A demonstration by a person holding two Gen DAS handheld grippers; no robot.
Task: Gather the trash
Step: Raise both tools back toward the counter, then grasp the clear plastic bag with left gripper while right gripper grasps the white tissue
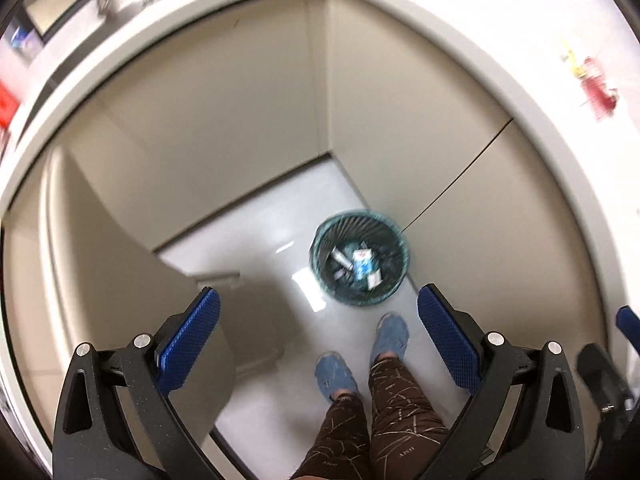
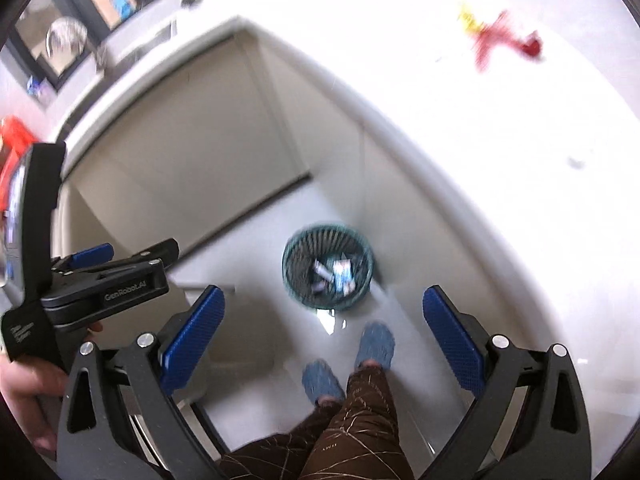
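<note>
Both grippers, left point(image 1: 318, 320) and right point(image 2: 323, 318), jaws apart, empty, aimed down over bin point(image 1: 359, 257) holding scraps. Red wrapper point(image 2: 505, 38) remains on table point(image 2: 460, 120), likely next target.

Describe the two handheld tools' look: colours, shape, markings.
Both match: the left tool and right tool have black triangular-cutout frames with silver pivot bolts and blue knurled pads. Seen from the right wrist view, the left tool's black body carries white "GenRobot.AI" lettering. No cables are visible.
</note>
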